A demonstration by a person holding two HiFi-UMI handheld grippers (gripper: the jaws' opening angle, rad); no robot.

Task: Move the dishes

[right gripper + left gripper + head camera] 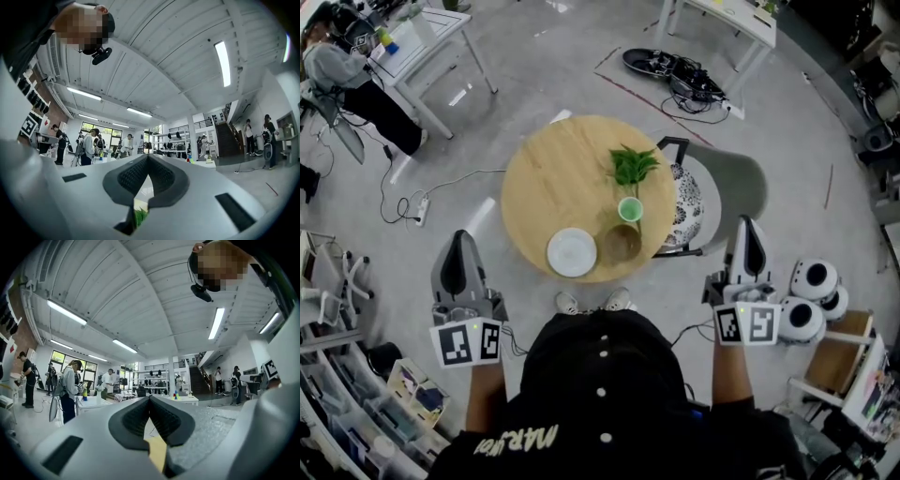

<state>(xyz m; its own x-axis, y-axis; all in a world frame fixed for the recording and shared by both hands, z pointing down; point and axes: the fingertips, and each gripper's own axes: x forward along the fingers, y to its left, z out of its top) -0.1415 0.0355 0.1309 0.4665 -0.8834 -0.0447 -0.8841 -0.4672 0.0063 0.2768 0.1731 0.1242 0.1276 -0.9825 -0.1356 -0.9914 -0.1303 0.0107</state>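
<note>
On a round wooden table in the head view lie a white plate, a brown bowl right of it, and a green cup behind the bowl. A leafy green plant stands further back. My left gripper hangs left of the table's near edge, my right gripper off its right side; neither touches anything. Both gripper views tilt up at the ceiling. The left gripper and right gripper have their pads pressed together with nothing between.
A grey chair with a patterned cushion stands against the table's right side. White round devices sit on the floor by my right gripper. White desks, cables and a seated person lie further off. My shoes touch the table's near edge.
</note>
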